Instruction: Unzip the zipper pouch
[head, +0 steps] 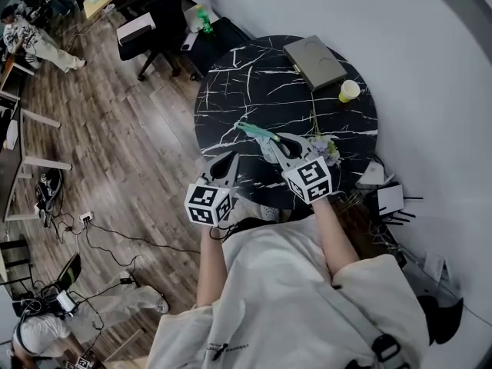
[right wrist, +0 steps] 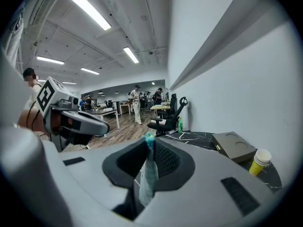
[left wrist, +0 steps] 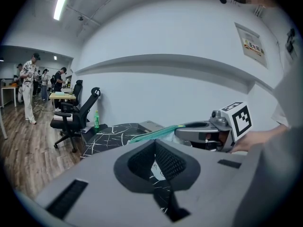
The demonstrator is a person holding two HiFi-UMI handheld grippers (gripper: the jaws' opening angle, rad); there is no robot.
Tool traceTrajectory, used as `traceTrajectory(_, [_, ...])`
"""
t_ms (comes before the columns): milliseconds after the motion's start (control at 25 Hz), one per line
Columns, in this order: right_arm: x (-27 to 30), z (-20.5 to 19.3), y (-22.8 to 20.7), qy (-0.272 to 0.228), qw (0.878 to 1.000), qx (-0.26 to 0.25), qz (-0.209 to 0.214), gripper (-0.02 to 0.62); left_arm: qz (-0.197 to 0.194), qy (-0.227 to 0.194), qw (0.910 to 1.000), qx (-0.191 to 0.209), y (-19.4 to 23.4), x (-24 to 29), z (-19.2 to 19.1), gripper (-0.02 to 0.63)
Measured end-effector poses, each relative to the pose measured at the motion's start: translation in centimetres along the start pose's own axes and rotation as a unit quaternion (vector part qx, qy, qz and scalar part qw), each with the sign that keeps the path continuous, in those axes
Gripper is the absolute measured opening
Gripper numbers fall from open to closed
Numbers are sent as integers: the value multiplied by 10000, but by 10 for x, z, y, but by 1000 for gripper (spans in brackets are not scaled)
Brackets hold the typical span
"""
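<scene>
A teal zipper pouch hangs over the round black marble table, its free end pointing left. My right gripper is shut on its near end. In the right gripper view the pouch stands edge-on between the jaws of that gripper, its teal zipper end at the top. My left gripper hovers at the table's near left edge, shut and empty. The left gripper view shows its closed jaws, with the pouch sticking out of the right gripper beyond them.
A flat grey box and a yellow cup sit at the table's far right. A small bunch of flowers lies beside the right gripper. An office chair and a green bottle stand beyond the table. A wall runs along the right.
</scene>
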State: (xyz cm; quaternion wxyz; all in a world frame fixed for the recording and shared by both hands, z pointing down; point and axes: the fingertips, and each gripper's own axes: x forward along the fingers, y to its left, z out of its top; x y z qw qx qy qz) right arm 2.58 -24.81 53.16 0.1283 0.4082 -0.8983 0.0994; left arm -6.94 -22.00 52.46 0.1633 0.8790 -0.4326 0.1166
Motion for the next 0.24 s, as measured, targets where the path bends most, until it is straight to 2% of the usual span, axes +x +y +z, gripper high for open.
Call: traceTrajectory(240, [-1, 4, 3, -23, 10000, 10, 43, 49, 10, -13, 10000, -32, 1, -4, 3, 21])
